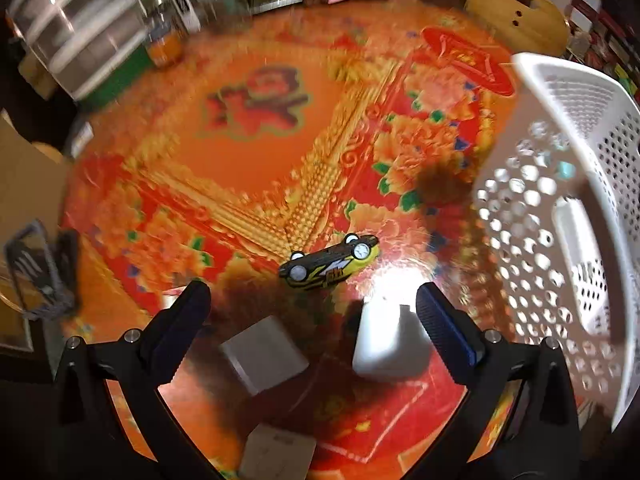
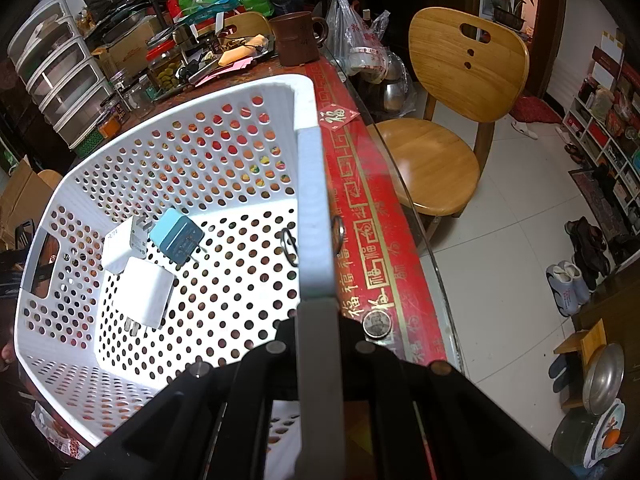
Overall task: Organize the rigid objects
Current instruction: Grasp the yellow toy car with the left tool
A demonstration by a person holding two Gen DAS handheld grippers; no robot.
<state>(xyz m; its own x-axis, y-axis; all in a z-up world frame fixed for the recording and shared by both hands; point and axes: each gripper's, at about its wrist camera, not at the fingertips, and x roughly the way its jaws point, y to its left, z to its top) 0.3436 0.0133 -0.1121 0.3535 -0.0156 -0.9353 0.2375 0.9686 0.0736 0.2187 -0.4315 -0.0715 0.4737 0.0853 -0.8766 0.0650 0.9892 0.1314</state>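
White perforated plastic basket [image 2: 224, 168] on the red patterned table [image 1: 248, 148] already holds three chargers; the right gripper [image 2: 318, 320] is clenched on its rim. The left gripper [image 1: 312, 312] hangs spread wide, empty, over two white, probably charger, blocks [image 1: 264, 354] beside an overturned black-and-yellow toy car [image 1: 330, 264]. Next: close on one. Table border repeats 福.

desk [image 1: 256, 168]: red-orange floral cloth under glass | lying on it: toy car [image 1: 329, 263] overturned, two white blocks [image 1: 264, 354] [image 1: 390, 344] near it, white perforated basket [image 1: 560, 216] sitting at one edge, coin [image 2: 376, 323] resting beside basket
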